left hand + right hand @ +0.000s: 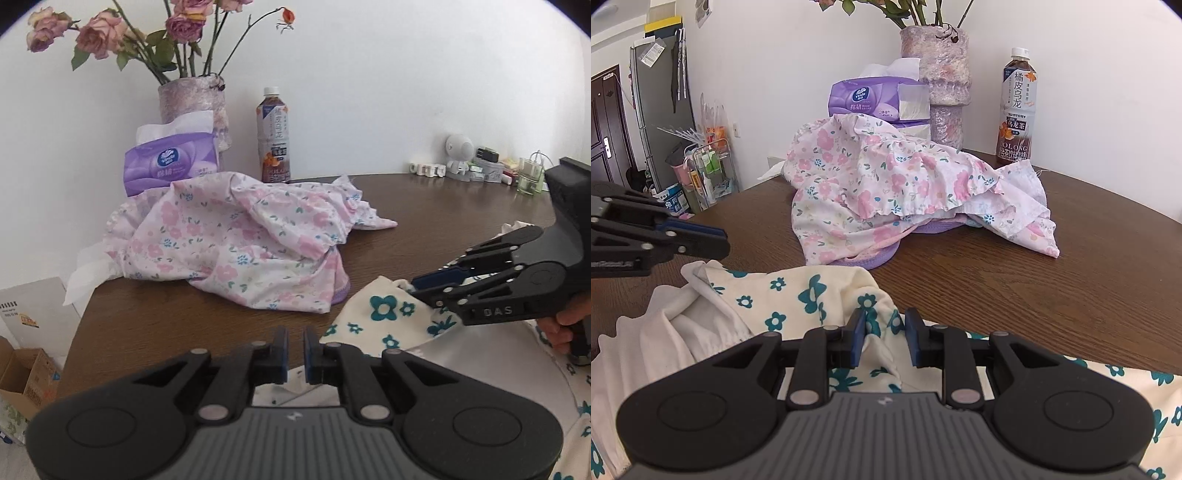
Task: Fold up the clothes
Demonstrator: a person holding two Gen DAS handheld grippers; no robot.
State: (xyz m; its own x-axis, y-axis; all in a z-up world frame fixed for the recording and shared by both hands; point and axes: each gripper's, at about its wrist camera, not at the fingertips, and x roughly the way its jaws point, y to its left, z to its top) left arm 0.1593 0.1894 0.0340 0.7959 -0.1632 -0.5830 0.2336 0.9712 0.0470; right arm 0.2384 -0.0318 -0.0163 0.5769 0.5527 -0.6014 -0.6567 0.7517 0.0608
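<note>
Your right gripper (884, 341) sits low over the cream teal-flowered garment (798, 291) at the table's near edge, jaws parted with a ridge of cloth rising between them, not yet pinched. Your left gripper (294, 356), jaws nearly closed on nothing, hovers just left of it. The garment trails off the near edge toward you. The brown table (1052, 295) lies open to the right; the pink floral heap (886, 177) crowds the far side.

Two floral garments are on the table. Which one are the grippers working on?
The cream garment with teal flowers, at the near edge, with the right gripper over it. The pink-flowered garment lies heaped farther back, untouched.
</note>
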